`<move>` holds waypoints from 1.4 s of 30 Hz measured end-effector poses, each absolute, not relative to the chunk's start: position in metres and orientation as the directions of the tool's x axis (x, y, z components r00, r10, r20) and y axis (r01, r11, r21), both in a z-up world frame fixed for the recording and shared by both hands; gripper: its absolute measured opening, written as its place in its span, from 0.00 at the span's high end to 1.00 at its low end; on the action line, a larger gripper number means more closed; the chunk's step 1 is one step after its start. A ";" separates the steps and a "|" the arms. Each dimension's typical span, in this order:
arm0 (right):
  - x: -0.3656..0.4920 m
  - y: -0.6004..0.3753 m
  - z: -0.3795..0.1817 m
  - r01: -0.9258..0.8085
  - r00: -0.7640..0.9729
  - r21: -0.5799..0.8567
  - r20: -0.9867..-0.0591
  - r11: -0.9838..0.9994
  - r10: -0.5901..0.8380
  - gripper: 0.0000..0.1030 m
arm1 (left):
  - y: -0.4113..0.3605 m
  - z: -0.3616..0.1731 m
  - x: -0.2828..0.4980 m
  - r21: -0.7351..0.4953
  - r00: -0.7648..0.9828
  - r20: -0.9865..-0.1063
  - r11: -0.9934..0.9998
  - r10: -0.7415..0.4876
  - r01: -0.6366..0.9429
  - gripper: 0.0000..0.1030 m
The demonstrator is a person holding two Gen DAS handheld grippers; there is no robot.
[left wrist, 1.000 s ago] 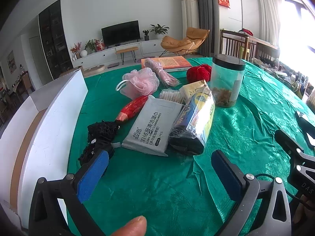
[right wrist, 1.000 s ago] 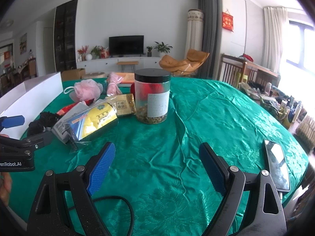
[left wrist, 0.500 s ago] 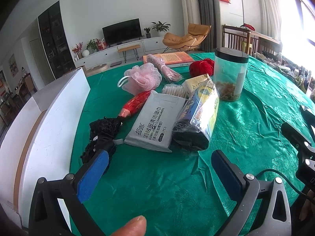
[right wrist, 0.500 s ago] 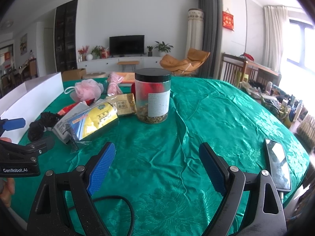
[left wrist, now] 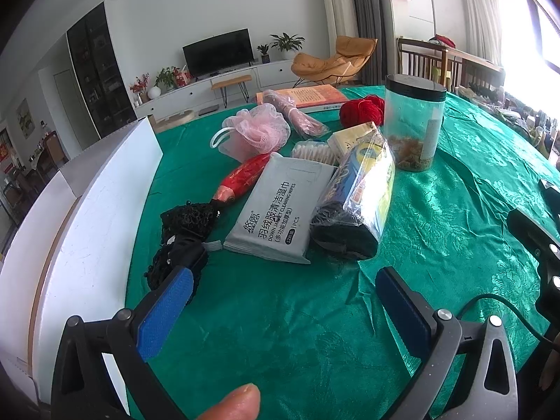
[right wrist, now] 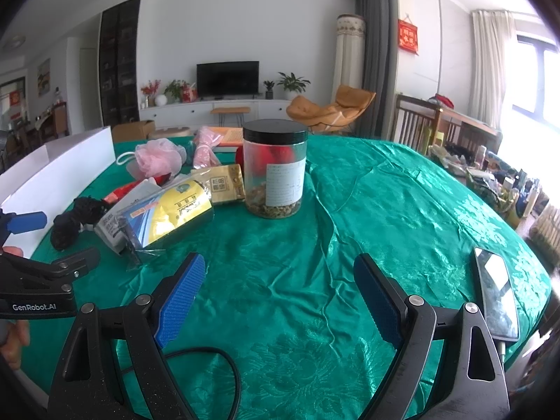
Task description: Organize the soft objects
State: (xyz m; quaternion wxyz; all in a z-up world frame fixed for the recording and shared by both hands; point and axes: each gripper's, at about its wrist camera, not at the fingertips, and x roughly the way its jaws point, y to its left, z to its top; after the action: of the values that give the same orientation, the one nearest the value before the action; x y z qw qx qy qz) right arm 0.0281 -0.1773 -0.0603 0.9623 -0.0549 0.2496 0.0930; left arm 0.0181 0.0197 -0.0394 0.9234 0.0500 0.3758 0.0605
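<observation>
- Already spread wide and empty: left gripper (left wrist: 283, 301) and right gripper (right wrist: 276, 295), jaws over bare green-clothed worktop (left wrist: 437, 210).
- Soft pink mesh bath sponge (left wrist: 259, 131) and grey wipes pack (left wrist: 280, 206) beside tall white cardboard box (left wrist: 101, 210).
- Risk: snagging loose cloth, toppling clear black-lidded jar (right wrist: 274, 171).
- Since earlier: left view slightly closer; nothing moved.

- A clear plastic jar (right wrist: 274, 171) with a black lid stands upright on the table (right wrist: 402, 210), which is covered in green cloth.
- A smartphone (right wrist: 495, 292) lies near the table's right edge.
- An orange book (left wrist: 308, 95) lies at the far side.
- A television (right wrist: 227, 77) stands on a white cabinet behind.
</observation>
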 end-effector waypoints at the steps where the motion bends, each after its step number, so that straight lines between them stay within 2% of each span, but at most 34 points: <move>1: 0.028 -0.177 -0.060 -0.206 0.858 -0.059 -0.491 0.977 0.151 0.14 | 0.020 -0.041 0.018 0.133 0.706 -0.693 0.988 0.146 -0.074 0.00; 18: 0.029 -0.177 -0.061 -0.216 0.852 -0.053 -0.497 0.975 0.162 0.14 | 0.040 -0.091 0.031 0.035 0.551 -0.831 0.996 0.073 -0.080 0.00; 22: 0.029 -0.180 -0.060 -0.218 0.849 -0.044 -0.501 0.975 0.167 0.14 | 0.046 -0.092 0.033 -0.004 0.546 -0.836 0.996 0.048 -0.094 0.00; 34: 0.031 -0.179 -0.061 -0.225 0.844 -0.041 -0.507 0.974 0.173 0.14 | 0.048 -0.091 0.033 -0.006 0.549 -0.835 0.997 0.041 -0.083 0.00; 42: 0.033 -0.182 -0.064 -0.223 0.837 -0.023 -0.517 0.975 0.179 0.14 | 0.050 -0.091 0.030 -0.008 0.544 -0.839 1.000 0.003 -0.018 0.00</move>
State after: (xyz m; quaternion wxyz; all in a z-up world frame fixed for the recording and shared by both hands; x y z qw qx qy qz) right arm 0.0335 -0.1824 -0.0637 0.9576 -0.0408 0.2652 0.1049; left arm 0.0298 0.0500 -0.0913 0.8786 -0.0078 0.4774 0.0061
